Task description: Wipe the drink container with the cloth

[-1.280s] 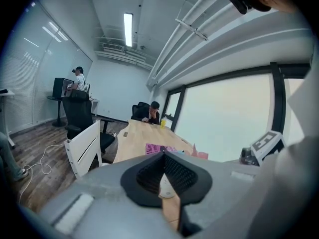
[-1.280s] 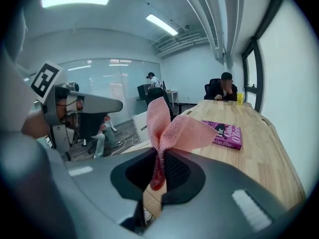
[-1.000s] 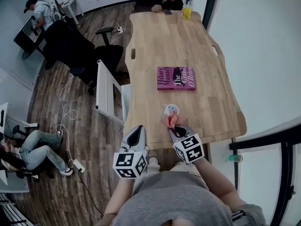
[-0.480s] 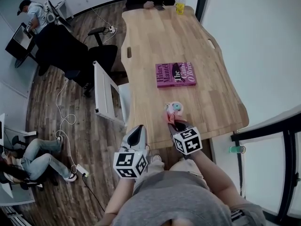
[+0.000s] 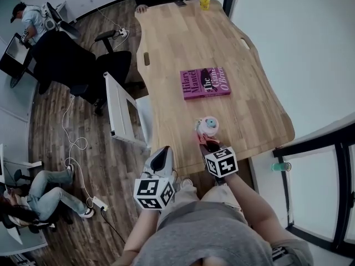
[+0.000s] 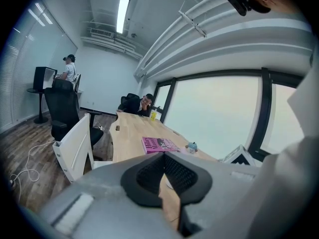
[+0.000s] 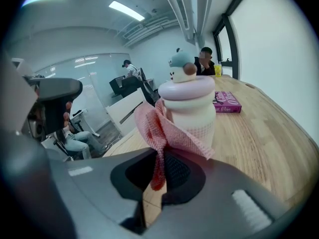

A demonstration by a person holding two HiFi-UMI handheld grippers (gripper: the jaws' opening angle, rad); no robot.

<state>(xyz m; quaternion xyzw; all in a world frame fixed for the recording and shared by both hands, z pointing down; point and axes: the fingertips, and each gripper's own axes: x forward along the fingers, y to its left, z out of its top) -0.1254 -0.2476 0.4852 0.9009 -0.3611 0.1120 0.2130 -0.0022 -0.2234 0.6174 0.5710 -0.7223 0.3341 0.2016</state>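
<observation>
White chair [image 5: 118, 111]: stood at 9 o'clock of the table [image 5: 177, 37], just beside its left edge.
Left gripper [image 5: 161, 152]: held at the table's near-left corner, at 9 o'clock of the right gripper. In the left gripper view the pads [image 6: 149, 172] are seen pressed together with nothing between them.
Right gripper [image 5: 207, 146]: held over the table's near edge and pointed at 12 o'clock toward the bottle. Its jaws are clenched on a fold of the cloth, as seen in the right gripper view.
Cloth [image 7: 158, 129]: pink, open-weave. Its lower end is pinched in the right gripper. The rest is spread up against the bottle's lower body at the 9 o'clock side, touching it.
Bottle [image 5: 209, 126]: the drink container, cream-bodied with a pink collar and a small blue-capped figure on top. It is stood upright on the table near the near edge, at 12 o'clock of the right gripper.
Book [image 5: 204, 82]: magenta cover, laid flat on the table at 12 o'clock of the bottle, well apart from it.
Yellow cup [image 5: 205, 3]: stood at the table's far end, by a seated person.
</observation>
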